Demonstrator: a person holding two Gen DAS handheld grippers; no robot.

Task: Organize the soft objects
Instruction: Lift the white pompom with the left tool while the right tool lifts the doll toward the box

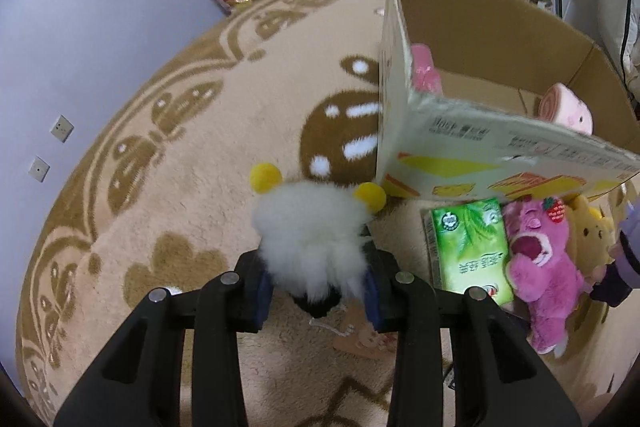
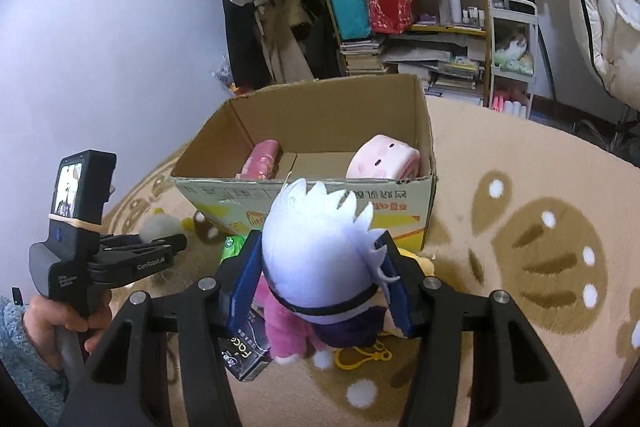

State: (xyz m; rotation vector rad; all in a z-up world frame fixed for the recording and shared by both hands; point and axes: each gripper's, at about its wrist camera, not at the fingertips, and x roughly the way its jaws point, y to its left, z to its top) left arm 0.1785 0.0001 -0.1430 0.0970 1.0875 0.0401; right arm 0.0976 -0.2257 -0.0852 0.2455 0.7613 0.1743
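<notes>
My left gripper [image 1: 318, 277] is shut on a white fluffy plush with yellow ears [image 1: 312, 227], held above the carpet left of the cardboard box [image 1: 480, 143]. My right gripper [image 2: 320, 287] is shut on a white-haired doll in purple clothes [image 2: 320, 251], in front of the box [image 2: 304, 195]. The box holds a pink rolled plush [image 2: 384, 157] and a pink soft item [image 2: 262, 161]. A magenta bear plush [image 1: 540, 259] and a tan bear plush [image 1: 592, 235] lie by the box. The left gripper also shows in the right wrist view [image 2: 168, 241].
A green tissue pack [image 1: 468, 247] lies beside the magenta bear. A dark small box [image 2: 248, 355] and a yellow clip [image 2: 364, 357] lie under the doll. The beige patterned carpet [image 1: 180, 187] covers the floor. Shelves [image 2: 420, 7] and hanging clothes stand behind the box.
</notes>
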